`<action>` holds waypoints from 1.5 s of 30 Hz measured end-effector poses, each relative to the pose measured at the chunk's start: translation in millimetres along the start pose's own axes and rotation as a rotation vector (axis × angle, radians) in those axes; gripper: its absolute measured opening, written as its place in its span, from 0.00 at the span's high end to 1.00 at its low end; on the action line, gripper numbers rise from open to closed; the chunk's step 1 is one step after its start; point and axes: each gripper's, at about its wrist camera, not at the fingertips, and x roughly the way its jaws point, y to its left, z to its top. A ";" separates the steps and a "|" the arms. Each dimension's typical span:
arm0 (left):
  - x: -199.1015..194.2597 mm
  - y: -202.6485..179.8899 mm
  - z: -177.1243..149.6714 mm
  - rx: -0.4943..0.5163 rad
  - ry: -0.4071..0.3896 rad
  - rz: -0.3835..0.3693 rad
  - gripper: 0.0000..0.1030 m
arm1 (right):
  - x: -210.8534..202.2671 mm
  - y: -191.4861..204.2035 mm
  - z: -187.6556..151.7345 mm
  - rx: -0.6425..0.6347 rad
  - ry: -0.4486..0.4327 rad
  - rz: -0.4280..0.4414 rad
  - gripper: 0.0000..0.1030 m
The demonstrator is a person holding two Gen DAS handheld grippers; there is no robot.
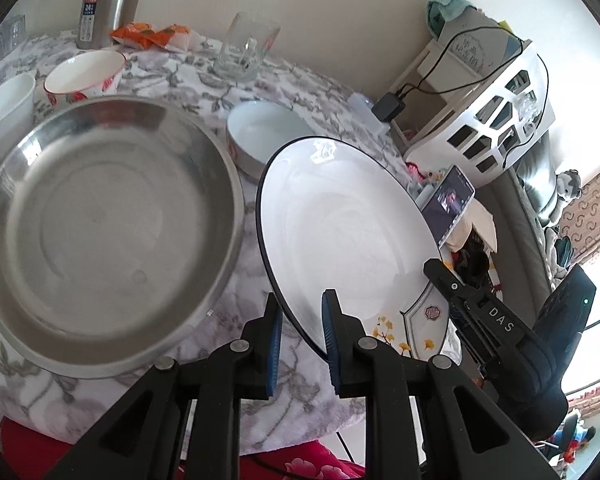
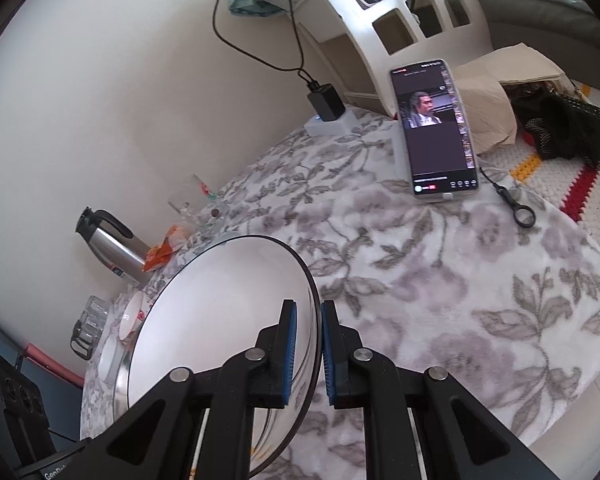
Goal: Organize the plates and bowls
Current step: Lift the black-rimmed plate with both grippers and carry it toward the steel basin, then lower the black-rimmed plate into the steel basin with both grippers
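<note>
The job looks barely begun. A white plate with a dark rim [image 1: 348,232] is held up off the counter [image 1: 172,76], tilted, with both claws on it. The left claw [image 1: 302,344] straddles the plate's near edge at about 6 o'clock in its own view, its blue pads either side of the rim with a little daylight showing on the left side, so it appears to be gripping, though a firm clamp cannot be confirmed. The right claw [image 2: 309,354] has the opposite edge of the same plate between its pads, which sit close against the rim and seem pressed on it.

In the left wrist view a large stainless steel basin [image 1: 100,232] lies at 9 o'clock of the plate, just beside it and empty. Beyond it, toward 11 o'clock, stand a bowl with red flower print [image 1: 85,76] and a plain white bowl [image 1: 6,114], near each other but unstacked. Another white bowl [image 1: 266,134] sits at 12 o'clock, partly behind the plate's top edge. A patterned dish [image 1: 424,328] shows beneath the plate at 4 o'clock.

Nothing is nested yet. By this reading, the plate still needs setting down on a stack or in the basin, and all three bowls remain to be gathered.
</note>
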 end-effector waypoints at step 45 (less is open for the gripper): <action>-93.4 162.6 51.1 -0.155 -0.124 0.082 0.80 | 52.9 183.1 -70.0 -0.250 0.148 0.075 0.87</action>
